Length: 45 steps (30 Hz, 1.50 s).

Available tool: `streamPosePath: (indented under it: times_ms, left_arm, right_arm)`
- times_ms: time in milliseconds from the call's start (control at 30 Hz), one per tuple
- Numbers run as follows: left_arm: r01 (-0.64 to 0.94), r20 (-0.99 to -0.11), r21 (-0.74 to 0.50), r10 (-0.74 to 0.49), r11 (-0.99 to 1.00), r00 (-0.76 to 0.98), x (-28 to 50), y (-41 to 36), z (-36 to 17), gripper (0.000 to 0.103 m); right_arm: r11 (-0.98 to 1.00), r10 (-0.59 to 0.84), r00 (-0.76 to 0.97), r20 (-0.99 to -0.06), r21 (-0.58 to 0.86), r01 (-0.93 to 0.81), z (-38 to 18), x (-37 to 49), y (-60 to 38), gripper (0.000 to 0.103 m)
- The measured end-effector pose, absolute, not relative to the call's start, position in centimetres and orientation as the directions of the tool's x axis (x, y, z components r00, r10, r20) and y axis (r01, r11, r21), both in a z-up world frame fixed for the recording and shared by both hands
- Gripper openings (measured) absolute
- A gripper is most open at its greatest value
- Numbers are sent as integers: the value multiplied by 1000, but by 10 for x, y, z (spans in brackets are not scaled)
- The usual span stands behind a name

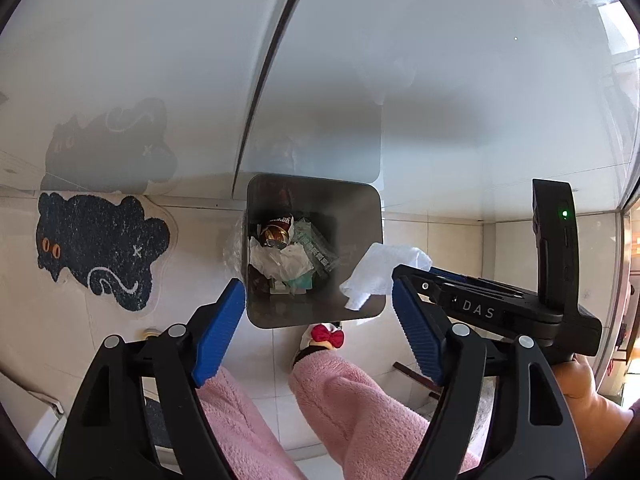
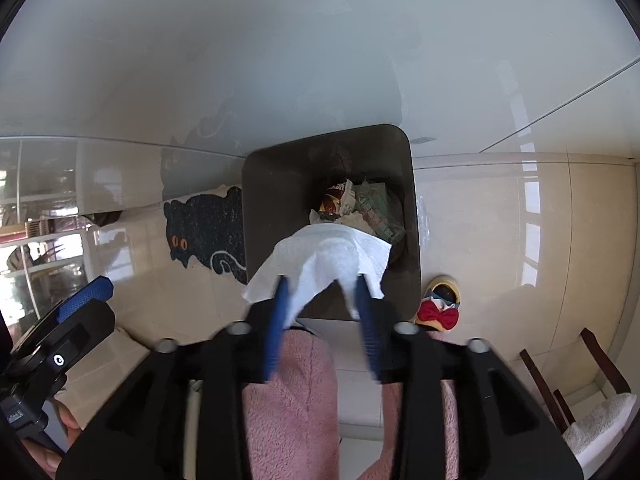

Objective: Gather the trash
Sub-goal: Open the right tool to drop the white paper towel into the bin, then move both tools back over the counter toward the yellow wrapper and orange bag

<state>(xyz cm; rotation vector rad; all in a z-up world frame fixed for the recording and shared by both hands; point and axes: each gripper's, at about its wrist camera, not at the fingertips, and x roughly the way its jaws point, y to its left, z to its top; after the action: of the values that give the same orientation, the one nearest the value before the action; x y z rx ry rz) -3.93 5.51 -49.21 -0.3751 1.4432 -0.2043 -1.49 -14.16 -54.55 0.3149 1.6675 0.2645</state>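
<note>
A dark square trash bin (image 1: 360, 208) (image 2: 280, 184) stands on the tiled floor against a white wall, holding crumpled paper, wrappers and a can (image 1: 276, 236). A white paper tissue (image 2: 324, 260) (image 1: 380, 272) hangs at the bin's near rim, draped over the tips of my right gripper (image 2: 322, 284), whose blue fingers (image 2: 280, 312) stand partly apart and look motion-blurred. My left gripper (image 1: 318, 304) is open and empty, above the bin's near edge. The right gripper's body shows in the left wrist view (image 1: 492, 304).
A black cat-shaped mat (image 1: 100, 248) (image 2: 208, 232) lies left of the bin. The person's pink-trousered legs (image 1: 340, 400) and a slipper with a red bow (image 2: 438, 312) stand just before the bin. A wooden chair (image 2: 580, 380) stands at the right.
</note>
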Motion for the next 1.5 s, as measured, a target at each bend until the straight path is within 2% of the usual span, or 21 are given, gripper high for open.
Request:
streamPosePath:
  times_ms: [167,233,333,567,600,633,667,767,833,867,933,1000,1033,1167,1200,1267,1300,1400,1500]
  left_arm:
    - [-97,-919,-380,-364,920,153,-47,60,-471,75]
    - [-86,-916,-381,-364,921,169,-51,61,-459,79]
    - [-78,-910,-386,-366,919,193,-55,62,-438,79]
    - [-88,-892,-403,-369,911,260,-61,71,-399,80]
    - [-87,-892,-400,-366,912,265,-61,73,-396,81]
    - [-83,-894,-393,-360,916,266,-61,73,-394,81]
    - [-78,-898,-386,-354,919,261,-60,74,-394,81]
    - [-66,-909,-359,-333,931,248,-60,75,-396,81]
    - [-65,-911,-361,-338,930,235,-61,77,-401,81]
    - [-63,-915,-357,-336,932,225,-62,77,-404,81]
    - [-65,-914,-364,-344,929,214,-65,77,-410,81]
    - [-74,-911,-377,-355,923,212,-68,79,-414,81]
    - [-79,-910,-380,-357,922,212,-68,80,-414,81]
    - [-70,-903,-385,-360,920,234,-72,82,-403,81]
    - [-63,-901,-383,-358,922,244,-73,82,-396,81]
    - [-43,-893,-384,-359,922,273,-73,79,-378,81]
    - [-29,-889,-380,-357,924,287,-73,77,-367,84]
    - [25,-878,-356,-343,934,335,-71,65,-329,86]
    - [85,-854,-338,-344,937,390,-69,53,-287,90]
  right_arm:
    - [929,369,-89,-925,365,62,-528,-15,-148,59]
    - [919,393,-71,-917,390,58,-514,-17,-154,65]
    - [900,434,-44,-900,430,70,-489,-21,-167,68]
    - [869,495,-12,-869,495,13,-464,-12,-157,69]
    - [901,432,-8,-902,432,-30,-464,-12,-150,69]
    - [931,357,-30,-934,358,-70,-469,-11,-141,66]
    - [926,367,-63,-928,371,-65,-475,-11,-137,60]
    - [918,387,-62,-920,391,-70,-474,-11,-128,59]
    - [912,396,-73,-915,401,-80,-475,-12,-122,40]
    - [909,402,-80,-912,408,-84,-475,-12,-120,22]
    - [910,395,-89,-914,403,-98,-476,-12,-115,4]
    - [909,389,-100,-916,399,-116,-476,-14,-111,5]
    - [910,387,-103,-916,398,-120,-475,-15,-111,8]
    - [916,370,-53,-928,374,-147,-448,-22,-118,9]
    - [917,364,-33,-931,364,-164,-436,-25,-121,12]
    - [917,360,13,-933,352,-188,-407,-31,-130,51]
    - [918,362,52,-931,346,-194,-389,-35,-137,78]
    - [924,352,152,-924,316,-215,-337,-41,-153,78]
    - [933,339,223,-914,297,-201,-293,-41,-168,95]
